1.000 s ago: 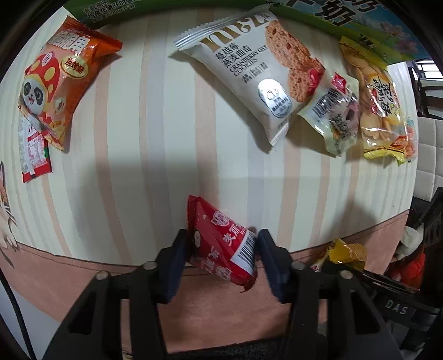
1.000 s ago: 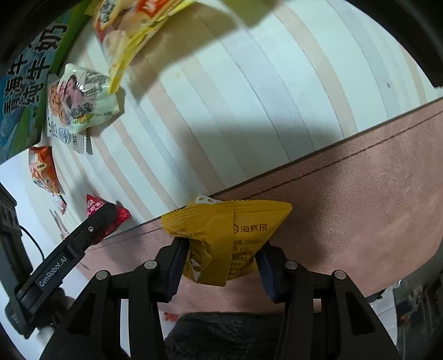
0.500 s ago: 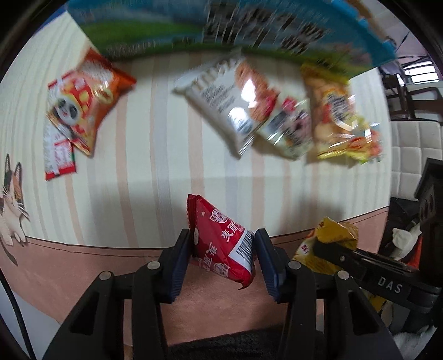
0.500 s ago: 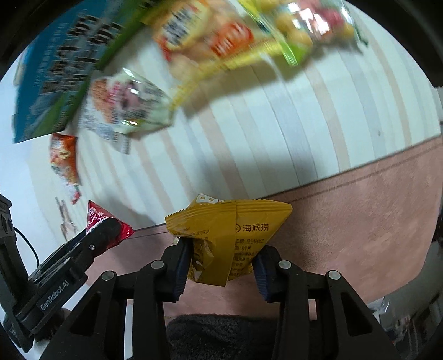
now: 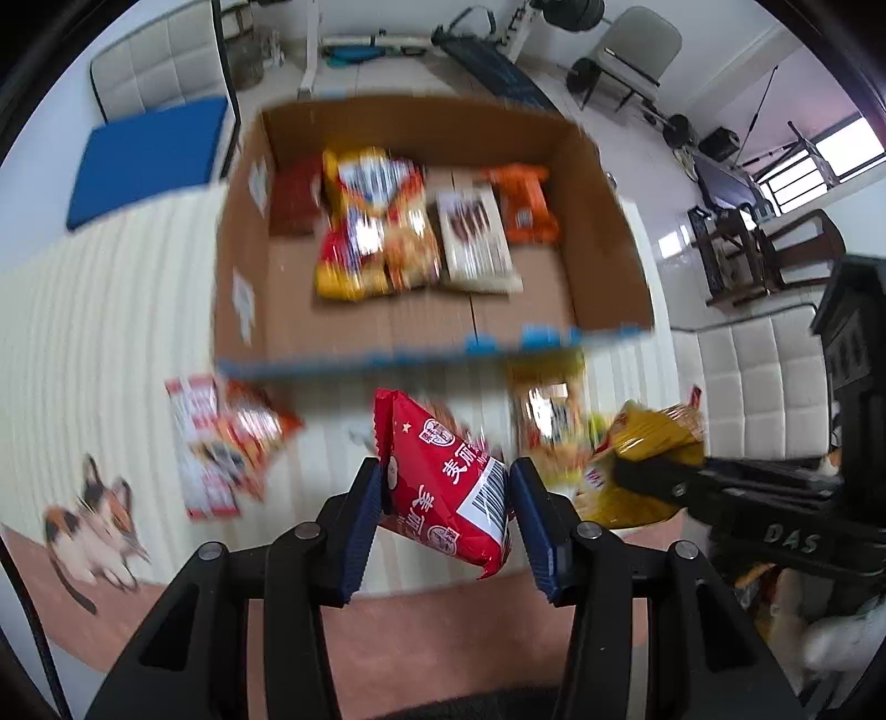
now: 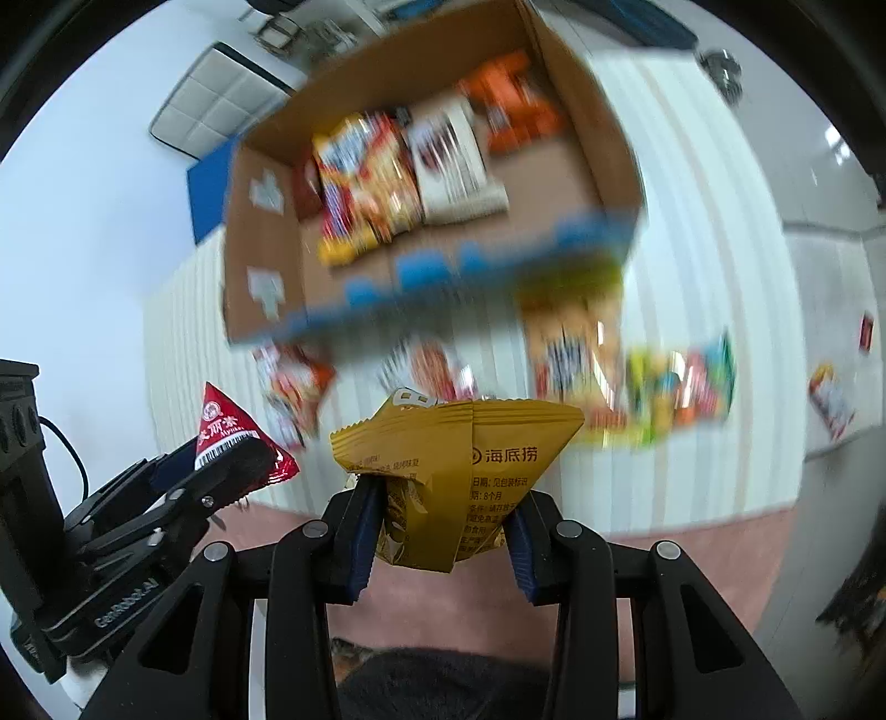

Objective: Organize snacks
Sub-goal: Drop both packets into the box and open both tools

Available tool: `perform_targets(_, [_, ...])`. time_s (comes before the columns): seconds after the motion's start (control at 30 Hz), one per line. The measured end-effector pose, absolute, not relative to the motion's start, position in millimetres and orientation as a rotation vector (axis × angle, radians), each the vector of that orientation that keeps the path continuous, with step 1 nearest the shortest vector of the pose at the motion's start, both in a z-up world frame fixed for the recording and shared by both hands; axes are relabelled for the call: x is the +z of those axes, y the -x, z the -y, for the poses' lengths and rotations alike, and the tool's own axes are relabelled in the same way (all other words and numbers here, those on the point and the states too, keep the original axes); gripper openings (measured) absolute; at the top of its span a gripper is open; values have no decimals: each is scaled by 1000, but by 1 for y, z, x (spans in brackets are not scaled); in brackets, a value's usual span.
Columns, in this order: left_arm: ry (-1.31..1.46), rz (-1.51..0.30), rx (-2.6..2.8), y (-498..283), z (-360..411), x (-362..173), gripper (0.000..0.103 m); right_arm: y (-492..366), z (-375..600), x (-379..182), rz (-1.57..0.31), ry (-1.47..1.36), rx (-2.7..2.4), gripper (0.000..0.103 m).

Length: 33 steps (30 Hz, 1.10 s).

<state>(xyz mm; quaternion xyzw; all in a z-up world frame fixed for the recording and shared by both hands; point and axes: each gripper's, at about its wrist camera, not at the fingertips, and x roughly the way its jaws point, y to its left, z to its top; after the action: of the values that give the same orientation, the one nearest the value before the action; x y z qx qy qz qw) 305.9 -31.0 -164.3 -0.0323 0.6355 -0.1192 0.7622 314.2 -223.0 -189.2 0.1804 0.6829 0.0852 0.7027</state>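
Both tongs have lifted their packets off the table, bringing the open cardboard box (image 5: 603,232) into view.

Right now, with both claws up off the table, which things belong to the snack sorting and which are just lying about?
Part of the job:
- red packet in the left claw
- yellow packet in the right claw
- cardboard box with snacks inside
- loose snack packets on the striped table

Just lying about:
- blue mat
- exercise gear
- grey chair
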Motion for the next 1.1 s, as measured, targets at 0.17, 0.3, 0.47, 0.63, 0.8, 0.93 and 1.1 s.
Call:
perform_targets(0.17, [14,-1364,-202,-363,31,-162,44,-378,221,-168,-1520,-300,165,42])
perform_targets(0.3, [-17,-1395,-175,-402,29,-166,44,-420,222,-181,-1560,-252,127,42])
perform_targets(0.47, [-30,-1497,-160,-439,28,-199,44,-452,227,-220,-1647,-289,89,42])
perform_targets(0.63, [36,-1638,-158,-456,21,-248,44,-463,233,-258,-1720,-344,57,42])
perform_targets(0.8, [67,-1710,-156,-459,17,-280,47,-467,237,-287,-1789,-384,42,44])
perform_targets(0.93, [144,-1775,-160,-458,12,-295,48,-468,237,-297,-1829,-415,55,75])
perform_targets(1.1, [132,-1741,-134,-454,6,-292,52,-466,230,-285,-1797,-318,52,84])
